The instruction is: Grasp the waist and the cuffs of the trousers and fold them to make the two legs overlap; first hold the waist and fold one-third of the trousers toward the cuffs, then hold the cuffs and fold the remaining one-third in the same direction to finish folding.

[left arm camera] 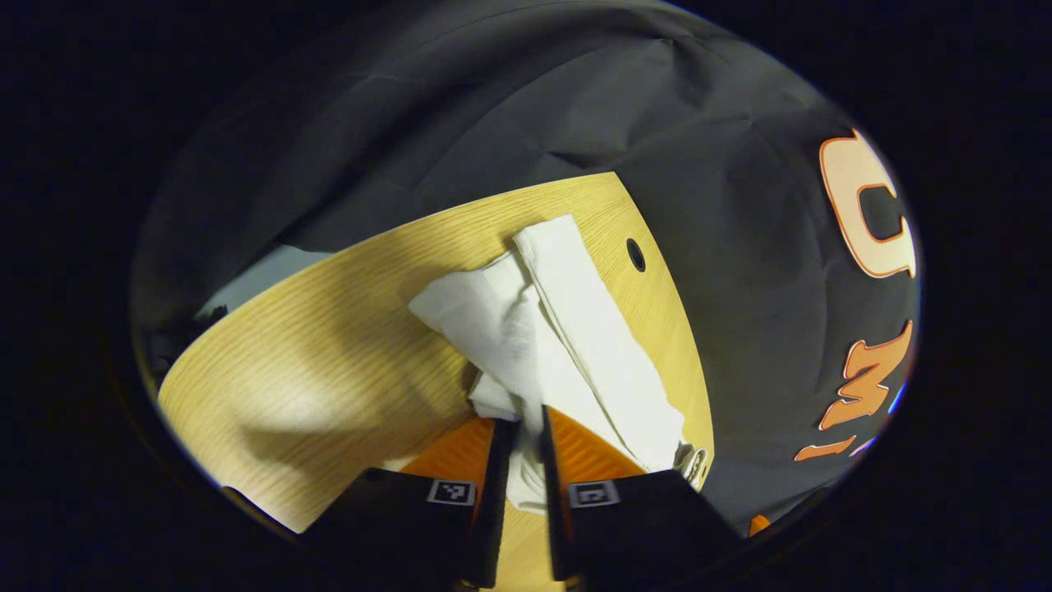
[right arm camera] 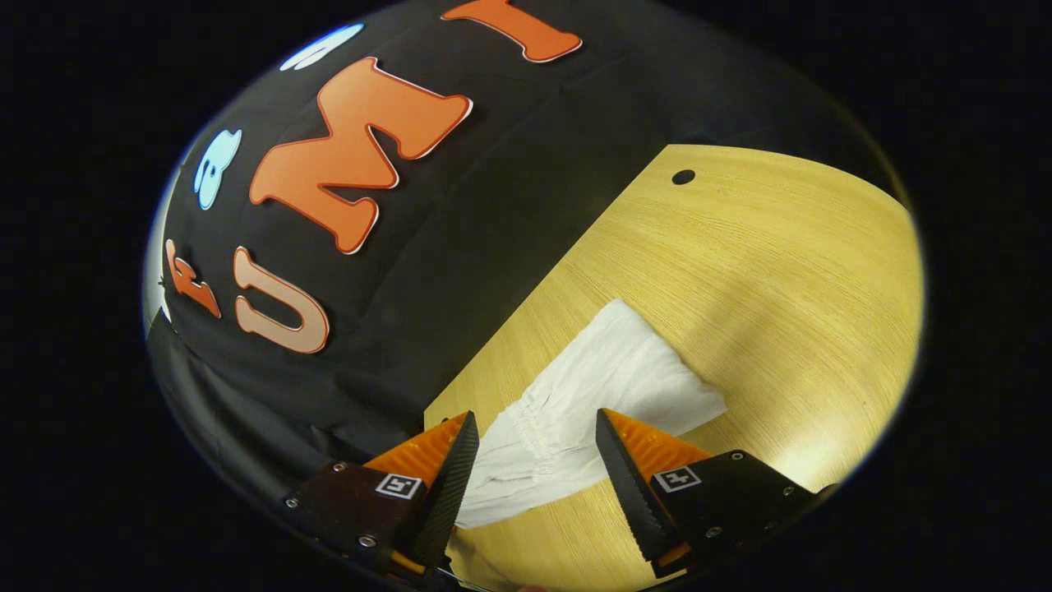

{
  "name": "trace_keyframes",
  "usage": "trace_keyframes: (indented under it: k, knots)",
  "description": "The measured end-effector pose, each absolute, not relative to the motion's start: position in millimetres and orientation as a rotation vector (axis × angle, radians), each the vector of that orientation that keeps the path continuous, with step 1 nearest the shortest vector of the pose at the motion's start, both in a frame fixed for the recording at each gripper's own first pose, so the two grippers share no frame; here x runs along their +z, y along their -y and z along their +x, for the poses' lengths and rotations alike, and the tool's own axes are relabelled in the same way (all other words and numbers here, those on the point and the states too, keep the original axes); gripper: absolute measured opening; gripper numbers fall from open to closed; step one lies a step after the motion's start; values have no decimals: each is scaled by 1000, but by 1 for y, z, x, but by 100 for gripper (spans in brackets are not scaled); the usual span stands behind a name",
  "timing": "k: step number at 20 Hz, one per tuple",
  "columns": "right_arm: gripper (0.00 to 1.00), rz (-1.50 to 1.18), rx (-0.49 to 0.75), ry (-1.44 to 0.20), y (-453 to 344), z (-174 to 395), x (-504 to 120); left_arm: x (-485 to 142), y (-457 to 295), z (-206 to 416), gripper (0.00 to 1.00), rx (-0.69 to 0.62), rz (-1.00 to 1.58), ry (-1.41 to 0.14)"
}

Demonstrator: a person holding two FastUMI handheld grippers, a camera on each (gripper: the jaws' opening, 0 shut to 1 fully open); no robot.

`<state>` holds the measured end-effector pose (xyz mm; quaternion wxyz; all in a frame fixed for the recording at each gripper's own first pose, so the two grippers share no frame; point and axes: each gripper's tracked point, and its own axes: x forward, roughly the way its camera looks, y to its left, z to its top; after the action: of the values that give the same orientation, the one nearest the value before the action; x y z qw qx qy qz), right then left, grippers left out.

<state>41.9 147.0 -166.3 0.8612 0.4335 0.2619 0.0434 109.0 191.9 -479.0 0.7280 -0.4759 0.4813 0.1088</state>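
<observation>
- Pinching white cloth: left gripper (left arm camera: 526,427) has its fingers nearly together, with a bunch of the trousers (left arm camera: 542,329) caught between them and both fingers pressing on the fabric.
- Left gripper view: the trousers run up and away from the fingers as a crumpled band with one long fold lying along the right side. They lie on the tabletop (left arm camera: 329,345) near its right edge.
- The gathered, ruffled end of the trousers shows at the lower right of that view, just beside the right finger, at the tabletop edge.
- A dark round hole (left arm camera: 635,254) sits in the tabletop just right of the far end of the trousers, apart from the cloth.
- Right gripper (right arm camera: 534,436) is spread wide, with a finger on either side of the trousers (right arm camera: 592,403) and a gap between each finger and the cloth. Cannot tell whether the tips touch the fabric or hang above it.
- Right gripper view: a gathered, stitched band of the trousers runs between the fingers. The cloth fans out flat beyond them on the tabletop (right arm camera: 781,271), close to the edge by the booth wall.
- The same hole (right arm camera: 683,177) shows far up the tabletop, well apart from the trousers.
</observation>
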Motion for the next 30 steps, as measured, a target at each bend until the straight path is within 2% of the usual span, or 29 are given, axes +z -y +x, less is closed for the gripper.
trace_keyframes:
  k: [1,2,4,8,10,13,21,30]
  knots:
    - [87,909,85,-545,-143,40,-167,-482,-191,111,18,244,-1042,-1068]
    - [87,910,78,-539,-137,38,-167,-476,-192,111,13,242,-1032,-1062]
    - [87,908,71,-526,-131,36,-165,-466,-190,118,10,226,-1002,-1030]
    - [87,867,55,-529,-121,37,-170,-425,-178,136,10,179,-981,-956]
    - [94,840,48,-534,-118,39,-175,-404,-171,147,10,174,-990,-916]
    - [98,822,52,-543,-113,40,-177,-374,-163,155,10,144,-951,-874]
    - [98,813,62,-541,-78,45,-181,-302,-114,181,10,98,-938,-801]
    - [98,743,64,-540,-38,54,-183,-252,-43,205,10,53,-897,-750]
